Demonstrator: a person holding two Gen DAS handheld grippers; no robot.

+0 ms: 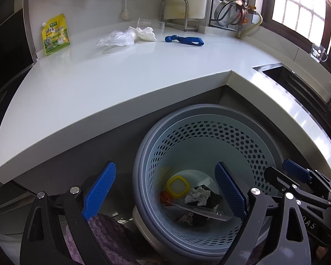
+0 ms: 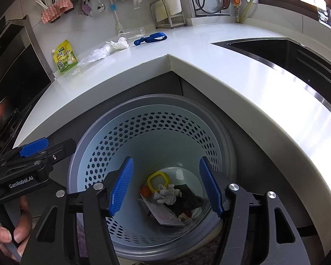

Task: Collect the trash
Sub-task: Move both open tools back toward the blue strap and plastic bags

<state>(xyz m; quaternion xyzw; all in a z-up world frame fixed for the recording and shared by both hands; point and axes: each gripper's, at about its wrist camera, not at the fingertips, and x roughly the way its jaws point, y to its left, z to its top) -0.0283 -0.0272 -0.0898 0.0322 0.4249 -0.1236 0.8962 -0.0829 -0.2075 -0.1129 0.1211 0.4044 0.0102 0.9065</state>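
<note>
A grey perforated trash bin (image 1: 209, 119) (image 2: 156, 103) stands on the floor in the counter's inner corner. It holds a yellow lid (image 1: 177, 186) (image 2: 157, 180), crumpled paper (image 1: 197, 195) (image 2: 167, 194), dark scraps and a flat card. My left gripper (image 1: 165, 195) is open and empty above the bin. My right gripper (image 2: 166, 186) is open and empty over the bin mouth. On the counter lie a clear plastic bag (image 1: 117, 38) (image 2: 97, 54), white tissue (image 1: 146, 33) (image 2: 119, 43), a blue knotted strap (image 1: 184, 40) (image 2: 151, 38), a clear cup (image 1: 151, 24) (image 2: 132, 32) and a yellow pouch (image 1: 55, 34) (image 2: 65, 57).
The white L-shaped counter (image 1: 99, 84) (image 2: 220, 66) wraps around the bin. A sink (image 1: 298, 81) (image 2: 286, 53) is set in at the right. A dish rack (image 1: 236, 4), hanging cloths and utensils line the back wall. A purple mat (image 1: 108, 238) lies on the floor.
</note>
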